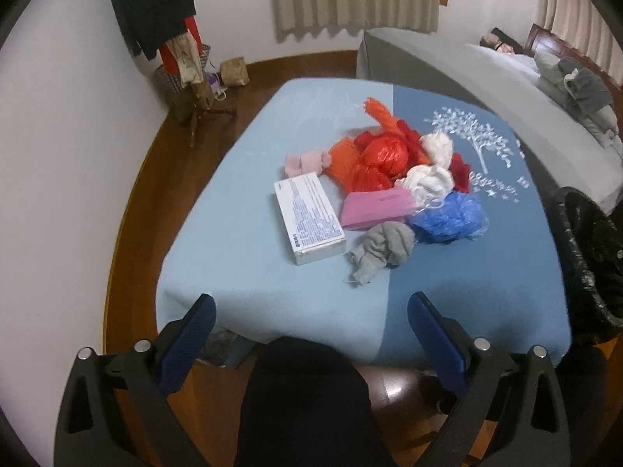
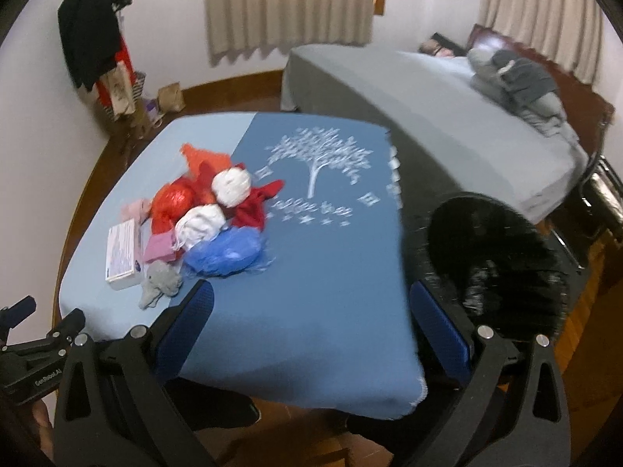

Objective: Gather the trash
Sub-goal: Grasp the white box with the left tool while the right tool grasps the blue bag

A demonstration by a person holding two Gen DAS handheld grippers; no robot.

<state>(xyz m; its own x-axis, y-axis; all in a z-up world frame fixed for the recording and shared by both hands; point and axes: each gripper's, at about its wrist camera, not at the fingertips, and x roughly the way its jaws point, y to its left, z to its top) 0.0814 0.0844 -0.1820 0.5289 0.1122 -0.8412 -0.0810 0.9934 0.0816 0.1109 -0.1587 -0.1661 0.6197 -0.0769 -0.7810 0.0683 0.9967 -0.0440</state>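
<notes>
Ahead of the left gripper (image 1: 311, 311) — jaws spread wide, holding nothing — the trash pile (image 1: 393, 179) sits on the blue table (image 1: 241, 241). Likewise gaping and empty, the right gripper (image 2: 311, 299) has the black bin (image 2: 494, 260) just beyond its right finger.

grey bed (image 2: 447, 116), beige curtains (image 2: 288, 4), coat rack (image 1: 155, 11) by the wall

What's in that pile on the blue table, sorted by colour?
Red or orange bags: about 3, tangled together
White bundles: 2
Blue bag: 1
Pink items: 2, a flat pack and a soft wad
Grey cloth: 1
White box: 1
Total: about 10
</notes>
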